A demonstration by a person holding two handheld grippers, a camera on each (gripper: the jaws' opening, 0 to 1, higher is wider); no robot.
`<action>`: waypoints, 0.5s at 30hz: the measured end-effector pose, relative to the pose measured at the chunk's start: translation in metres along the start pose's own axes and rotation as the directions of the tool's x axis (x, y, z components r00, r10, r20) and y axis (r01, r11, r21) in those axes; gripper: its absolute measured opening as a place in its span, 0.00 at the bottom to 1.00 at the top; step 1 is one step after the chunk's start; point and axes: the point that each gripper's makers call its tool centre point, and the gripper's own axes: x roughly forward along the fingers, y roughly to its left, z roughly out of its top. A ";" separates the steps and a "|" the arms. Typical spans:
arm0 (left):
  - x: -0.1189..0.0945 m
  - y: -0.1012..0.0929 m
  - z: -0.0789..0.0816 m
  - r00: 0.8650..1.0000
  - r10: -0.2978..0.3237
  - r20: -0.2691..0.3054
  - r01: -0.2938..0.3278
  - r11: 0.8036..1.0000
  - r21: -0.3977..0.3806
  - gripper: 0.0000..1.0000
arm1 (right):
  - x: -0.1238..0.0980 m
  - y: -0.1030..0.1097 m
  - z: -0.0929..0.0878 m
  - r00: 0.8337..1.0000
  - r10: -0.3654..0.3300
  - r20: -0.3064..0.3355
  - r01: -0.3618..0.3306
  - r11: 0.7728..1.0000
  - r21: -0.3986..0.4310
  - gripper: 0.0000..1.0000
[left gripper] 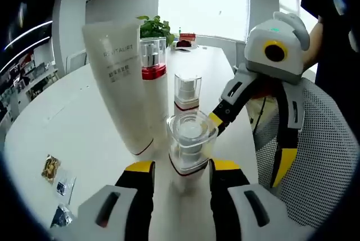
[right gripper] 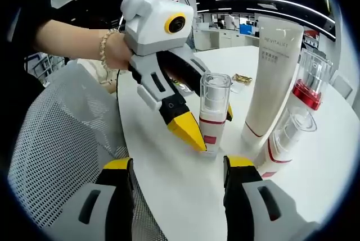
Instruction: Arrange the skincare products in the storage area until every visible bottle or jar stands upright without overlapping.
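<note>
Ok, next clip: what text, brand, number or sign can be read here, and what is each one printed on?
"REVITALIFT": on the tall white tube in the left gripper view; in the right gripper view the same word on the tube is partly legible.
Small lines under that word on the tube: too small to read.
Sachets on the white table: print too blurred to read.

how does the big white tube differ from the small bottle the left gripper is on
The white tube is much taller than the small clear-capped bottle. The tube is opaque white with grey lettering; the small bottle has a see-through cap and a red band at its base. The tube stands free, while the left gripper has its jaws either side of the bottle. Both stand upright on the table.
</note>
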 end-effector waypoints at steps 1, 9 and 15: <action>0.000 0.000 -0.001 1.000 0.018 0.000 -0.018 1.000 -0.019 0.32 | 0.000 0.000 0.000 1.000 0.001 -0.001 -0.001 1.000 0.001 0.64; -0.009 -0.001 -0.007 0.969 0.243 -0.037 -0.246 0.953 -0.178 0.30 | 0.000 -0.001 -0.003 1.000 0.005 -0.005 -0.005 1.000 0.008 0.64; -0.010 -0.001 -0.004 0.950 0.309 -0.037 -0.310 0.926 -0.215 0.24 | 0.000 0.000 -0.004 1.000 0.007 -0.008 -0.007 1.000 0.010 0.64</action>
